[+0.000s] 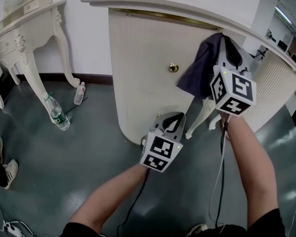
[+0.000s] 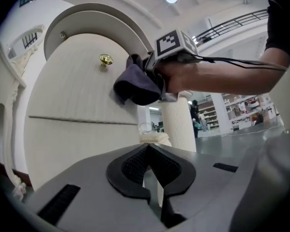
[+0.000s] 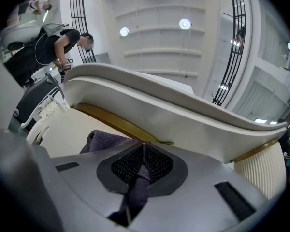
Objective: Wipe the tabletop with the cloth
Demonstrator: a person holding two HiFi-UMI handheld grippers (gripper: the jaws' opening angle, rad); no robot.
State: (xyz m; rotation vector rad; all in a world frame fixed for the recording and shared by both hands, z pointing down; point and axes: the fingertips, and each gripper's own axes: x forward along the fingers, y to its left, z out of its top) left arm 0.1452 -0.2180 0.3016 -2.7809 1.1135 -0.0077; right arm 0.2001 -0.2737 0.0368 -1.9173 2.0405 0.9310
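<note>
A dark purple cloth hangs in front of the cream cabinet, just under the curved tabletop's edge. My right gripper is shut on it, raised close to that edge. In the right gripper view the cloth is pinched between the jaws of the right gripper, and the tabletop rim arches right above. My left gripper is lower, in front of the cabinet, shut and empty. In the left gripper view, past the left gripper, the cloth dangles from the right gripper.
A brass knob sits on the cabinet front. A cream dressing table stands at the left with two plastic bottles on the grey floor by it. A fluted column is at right. A shoe shows at far left.
</note>
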